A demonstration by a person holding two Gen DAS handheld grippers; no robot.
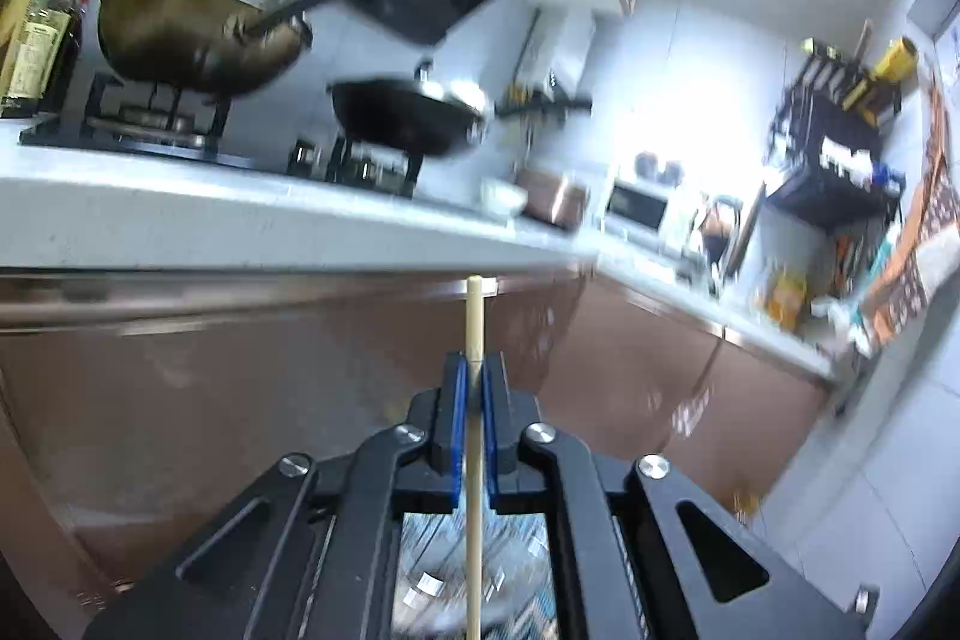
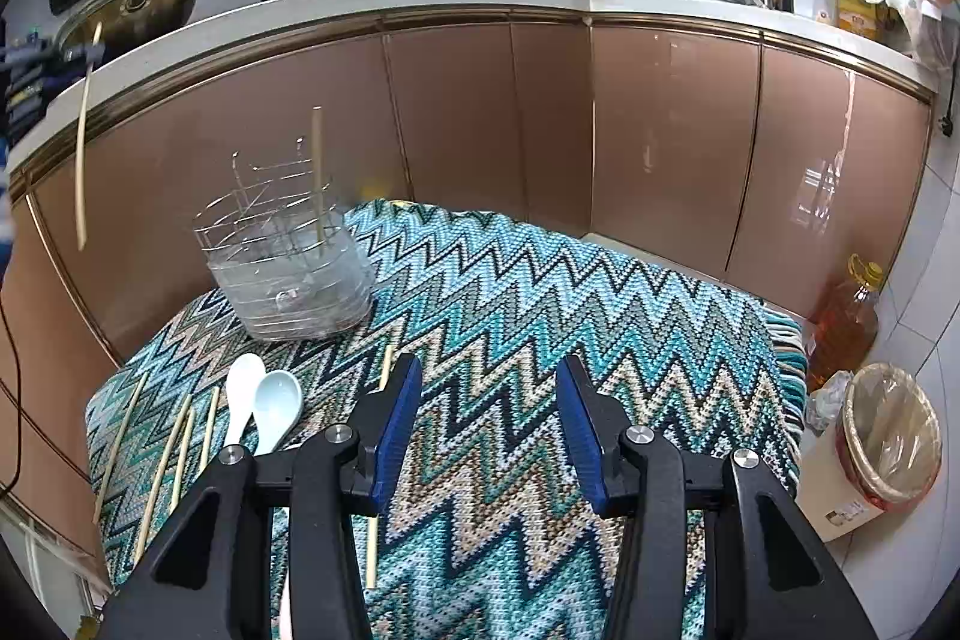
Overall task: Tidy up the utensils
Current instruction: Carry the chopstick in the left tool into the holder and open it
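Observation:
My left gripper point(image 1: 474, 377) is shut on a pale wooden chopstick point(image 1: 473, 316), held upright in front of the kitchen counter. The right wrist view shows that same held chopstick point(image 2: 83, 142) hanging in the air at the far left. My right gripper point(image 2: 489, 430) stands open over a zigzag cloth point(image 2: 540, 316), nothing between its fingers. One loose chopstick point(image 2: 372, 544) lies on the cloth under its left finger. A clear wire utensil holder point(image 2: 288, 274) stands at the back left with one chopstick point(image 2: 318, 178) upright in it. Beside it lie a white spoon point(image 2: 240, 397), a pale blue spoon point(image 2: 277, 406) and several chopsticks point(image 2: 180, 445).
Brown cabinets point(image 2: 660, 130) close in the cloth at the back. The counter point(image 1: 240, 214) above carries two woks, a pot and a microwave. To the right of the cloth stand an oil bottle point(image 2: 846, 322) and a lined waste bin point(image 2: 888, 442) on the floor.

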